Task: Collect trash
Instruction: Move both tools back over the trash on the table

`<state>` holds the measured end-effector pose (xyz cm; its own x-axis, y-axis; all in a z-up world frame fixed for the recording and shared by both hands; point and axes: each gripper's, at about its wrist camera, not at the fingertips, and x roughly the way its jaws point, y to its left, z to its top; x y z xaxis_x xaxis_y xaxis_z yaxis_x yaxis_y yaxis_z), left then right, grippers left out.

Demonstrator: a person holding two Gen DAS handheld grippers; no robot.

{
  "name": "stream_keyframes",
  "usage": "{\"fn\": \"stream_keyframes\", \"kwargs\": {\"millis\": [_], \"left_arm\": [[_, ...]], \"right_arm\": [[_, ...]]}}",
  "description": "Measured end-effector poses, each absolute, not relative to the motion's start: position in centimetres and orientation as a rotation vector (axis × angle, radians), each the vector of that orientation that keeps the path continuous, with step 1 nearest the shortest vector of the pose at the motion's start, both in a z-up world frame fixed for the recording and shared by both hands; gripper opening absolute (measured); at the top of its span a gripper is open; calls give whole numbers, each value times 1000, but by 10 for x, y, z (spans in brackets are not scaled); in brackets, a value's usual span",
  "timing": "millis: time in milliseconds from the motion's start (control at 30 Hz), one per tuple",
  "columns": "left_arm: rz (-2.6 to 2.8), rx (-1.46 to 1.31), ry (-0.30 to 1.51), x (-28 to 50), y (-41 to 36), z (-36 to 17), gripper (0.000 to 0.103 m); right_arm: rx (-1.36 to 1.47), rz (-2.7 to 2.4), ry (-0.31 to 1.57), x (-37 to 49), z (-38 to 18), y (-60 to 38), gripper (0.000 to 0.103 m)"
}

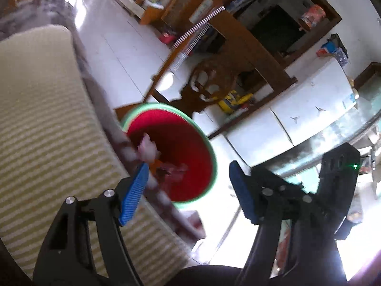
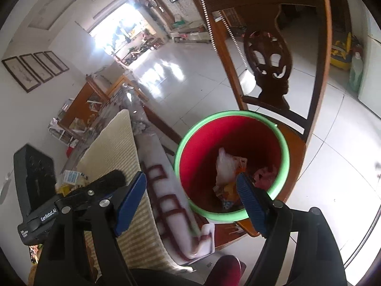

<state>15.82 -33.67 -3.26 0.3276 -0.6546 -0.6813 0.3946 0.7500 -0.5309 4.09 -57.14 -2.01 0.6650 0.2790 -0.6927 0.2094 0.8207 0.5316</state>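
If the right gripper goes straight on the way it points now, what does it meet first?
Probably the trash lying inside the round red bin with a green rim. The right gripper points down into its mouth with open, empty jaws; depth is unclear.

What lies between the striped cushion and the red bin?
In the right wrist view, a white roll with red lines lies between the striped cushion and the red bin.

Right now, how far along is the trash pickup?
Some is done: crumpled wrappers already lie inside the red bin on the wooden chair. Nothing is in hand: the right gripper and left gripper both stand open and empty. Whether more trash remains, these views don't show.
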Motion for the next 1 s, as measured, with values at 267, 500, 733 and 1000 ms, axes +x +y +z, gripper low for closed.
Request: {"fn": "stream_keyframes", "kwargs": {"millis": [267, 500, 733, 1000], "left_arm": [[-417, -229, 919, 126, -254, -18, 67], [-98, -212, 875, 87, -132, -18, 71], [232, -341, 881, 71, 4, -28, 72], [424, -492, 983, 89, 92, -68, 72]], "right_arm": [[597, 143, 846, 45, -1, -533, 76], [503, 336, 866, 51, 19, -452, 77], [403, 412, 870, 48, 24, -398, 82], [415, 401, 868, 49, 21, -400, 82]]}}
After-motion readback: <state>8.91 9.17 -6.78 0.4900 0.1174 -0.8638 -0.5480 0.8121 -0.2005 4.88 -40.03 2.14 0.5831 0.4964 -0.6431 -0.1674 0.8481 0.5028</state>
